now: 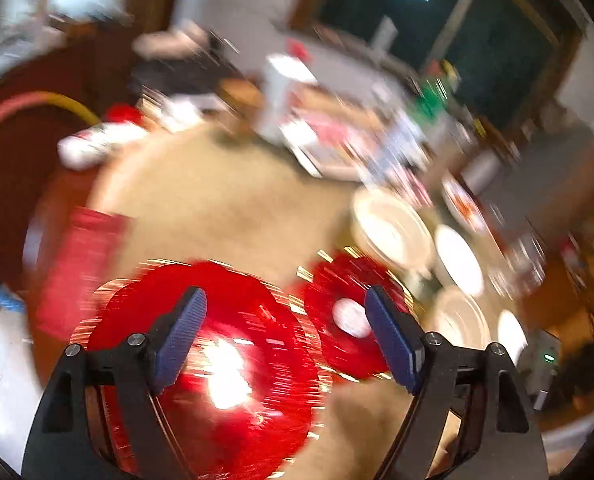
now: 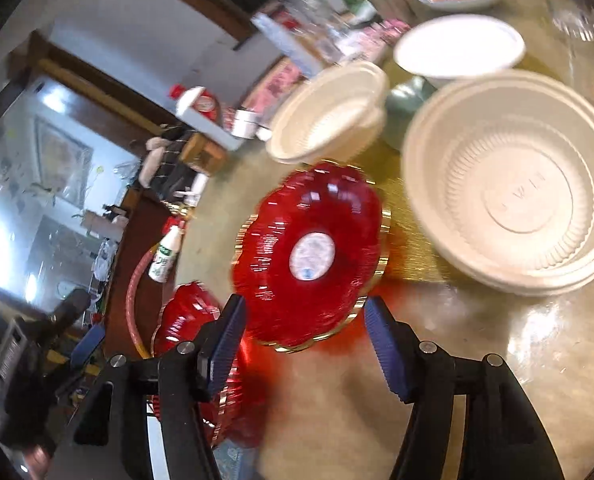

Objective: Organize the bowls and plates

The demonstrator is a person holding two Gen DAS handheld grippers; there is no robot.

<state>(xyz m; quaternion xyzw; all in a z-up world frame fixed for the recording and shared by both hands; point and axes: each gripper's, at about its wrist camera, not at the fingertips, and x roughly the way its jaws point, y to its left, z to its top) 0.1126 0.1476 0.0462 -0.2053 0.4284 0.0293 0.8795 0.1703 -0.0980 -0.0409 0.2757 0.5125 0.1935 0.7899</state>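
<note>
Left gripper (image 1: 285, 320) released, nothing between pads; big red plate (image 1: 233, 360) lies below it. Right gripper (image 2: 305, 328) also released, empty, above labelled red plate (image 2: 309, 256) with gold scalloped rim. Both plates flat on glossy tan counter (image 2: 477, 360). Beyond: cream bowls (image 2: 513, 208), white bottle (image 2: 163, 256), blurred clutter.

Hardly any legible text: the big cream bowl (image 2: 513, 184) has faint embossed letters on its inner base, too soft to spell out with confidence. The round white sticker (image 2: 312, 256) on the red plate (image 2: 309, 252) and the label on the small white bottle (image 2: 164, 254) (green print) are blurred beyond reading.
</note>
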